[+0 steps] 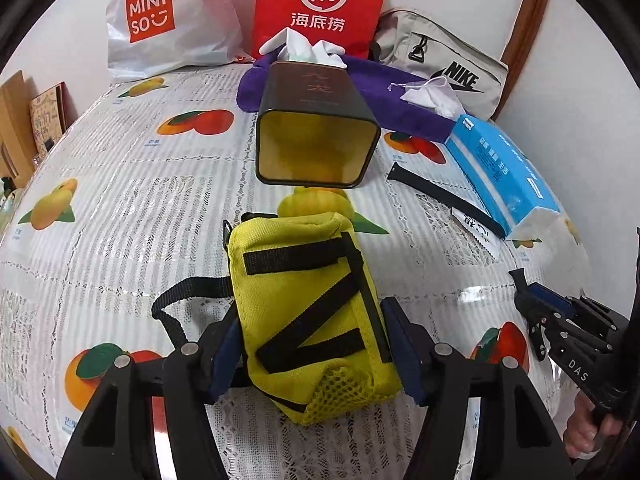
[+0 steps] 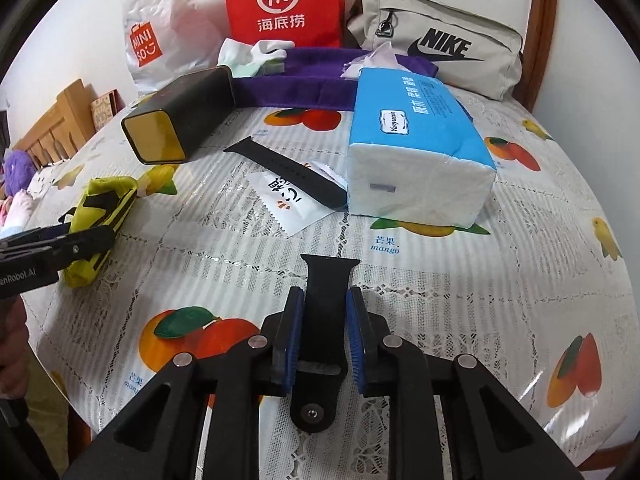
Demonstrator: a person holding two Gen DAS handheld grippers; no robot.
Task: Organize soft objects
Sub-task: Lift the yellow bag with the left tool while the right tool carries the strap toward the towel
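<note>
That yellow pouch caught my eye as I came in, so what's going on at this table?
A person works two handheld claws. The left claw straddles the yellow pouch lying on the fruit-print tablecloth. The right claw is closed on a short black watch strap piece. A longer strap lies by the tissue pack.

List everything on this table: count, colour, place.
Pouch: one, yellow with black straps, near the front edge, between the left tongs' pads.
Tin: one, dark with a gold inside, on its side mid-table.
Tissue pack: one, blue and white, right of centre.
Watch strap halves: two, black; one lying beside the tissue pack, one between the right tongs' pads.
Sachet: one, white, under the lying strap.
Towel: one, purple, at the back.
Socks: white and pale green, on the towel.
Paper bag: one, red, back.
Plastic bag: one, white, back left.
Nike bag: one, beige, back right.
Left tongs: black, blue pads.
Right tongs: same.
</note>
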